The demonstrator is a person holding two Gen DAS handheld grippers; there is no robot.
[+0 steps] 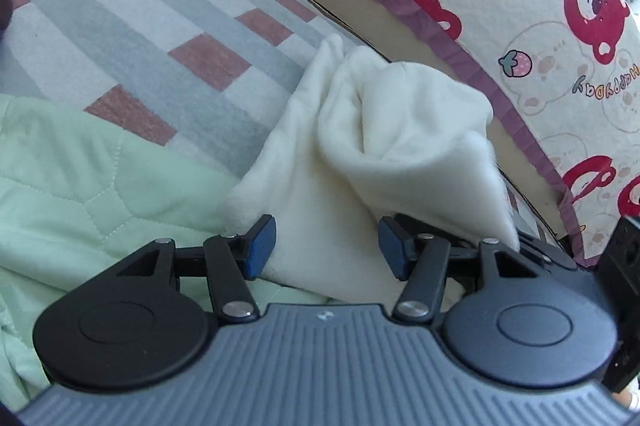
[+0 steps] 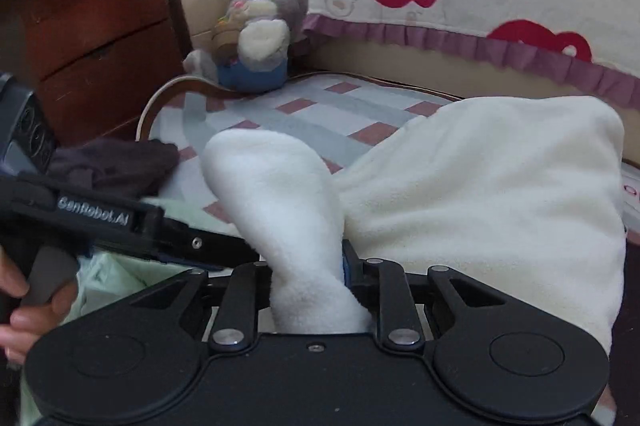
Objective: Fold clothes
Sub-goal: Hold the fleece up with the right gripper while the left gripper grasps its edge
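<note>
Right wrist view: right gripper [image 2: 308,266] jaws pinch a white fleece garment [image 2: 480,185]; left gripper [image 1: 326,246] jaws stand half-open around it on the bed [image 1: 160,25].

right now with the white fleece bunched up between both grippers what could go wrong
The right gripper pinches only a twisted bunch of the white fleece garment, so it may slip or fold crooked. The left gripper is open with cloth between its pads, gripping nothing. The fleece could also drag the green quilt beneath.
</note>
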